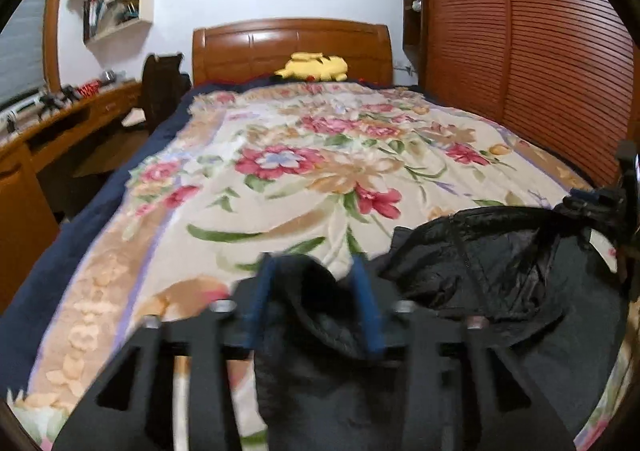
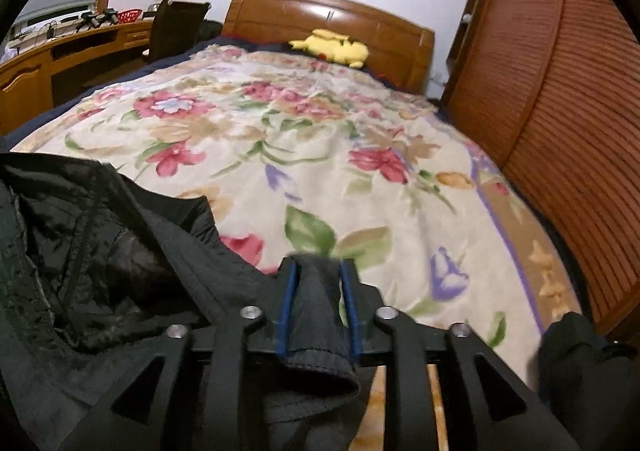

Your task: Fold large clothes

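Observation:
A black padded jacket (image 1: 480, 251) lies crumpled at the near end of a bed covered by a floral blanket (image 1: 280, 171). My left gripper (image 1: 314, 267) stands open, and a loose fold of the jacket lies between its blue pads (image 1: 362, 291) without being pinched. In the right wrist view the jacket (image 2: 100, 251) spreads to the left. My right gripper (image 2: 318, 267) is partly open around a ribbed cuff (image 2: 316, 331), which hangs slack between its pads. The right gripper also shows at the right edge of the left wrist view, on the jacket's far corner.
A yellow plush toy (image 1: 312, 67) lies by the wooden headboard (image 1: 292, 47). A slatted wooden wardrobe (image 1: 520, 51) runs along the right side of the bed. On the left stand a desk (image 1: 60, 119) and a dark chair (image 1: 160, 87). Wall shelves hang above the desk.

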The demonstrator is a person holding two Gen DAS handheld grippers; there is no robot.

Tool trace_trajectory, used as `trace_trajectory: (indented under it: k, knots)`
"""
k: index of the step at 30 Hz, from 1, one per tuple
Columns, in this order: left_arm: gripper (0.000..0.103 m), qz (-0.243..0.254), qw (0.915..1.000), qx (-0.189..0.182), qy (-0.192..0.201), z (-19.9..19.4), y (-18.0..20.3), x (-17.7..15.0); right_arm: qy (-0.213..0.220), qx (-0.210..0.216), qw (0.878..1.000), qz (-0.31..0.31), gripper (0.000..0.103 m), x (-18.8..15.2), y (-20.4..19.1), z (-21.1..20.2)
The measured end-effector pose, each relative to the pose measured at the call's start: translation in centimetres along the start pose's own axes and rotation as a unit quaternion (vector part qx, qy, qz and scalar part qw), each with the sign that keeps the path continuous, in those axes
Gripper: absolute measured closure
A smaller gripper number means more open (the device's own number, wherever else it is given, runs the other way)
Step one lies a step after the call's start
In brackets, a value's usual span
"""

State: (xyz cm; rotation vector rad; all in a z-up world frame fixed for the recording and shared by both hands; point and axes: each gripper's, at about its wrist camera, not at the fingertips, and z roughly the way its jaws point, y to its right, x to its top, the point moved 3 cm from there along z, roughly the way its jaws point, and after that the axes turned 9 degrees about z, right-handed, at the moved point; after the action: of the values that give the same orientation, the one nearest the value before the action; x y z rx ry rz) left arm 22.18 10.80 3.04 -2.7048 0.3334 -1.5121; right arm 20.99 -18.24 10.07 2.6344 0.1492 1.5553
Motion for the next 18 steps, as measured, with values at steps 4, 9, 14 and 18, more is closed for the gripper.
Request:
trace_trajectory:
  k: [4,9,14,18]
  knots:
    - [0.023,-0.008,0.9998,-0.017,0.0,-2.3,-0.2,-1.1,0.023,0.006,1.0,0.02,0.035,0.1,0.7,-2.8]
    - [0.023,-0.005,0.9999,-0.007,-0.005,-5.3,-0.4,-3.4,0.028,0.025,0.999,0.015,0.035,-1.9,1.1,-6.1]
    - [0.023,-0.014,0.9995,-0.019,-0.019,-7.4,-0.4,-6.9,0.001,0.035,0.999,0.013,0.035,-5.3,1.9,-8.5]
    - [0.023,-0.009,0.9992,-0.019,-0.034,-8.4,-0.3,-9.7,-0.026,0.048,0.998,0.018,0.035,-8.3,2.5,-9.5]
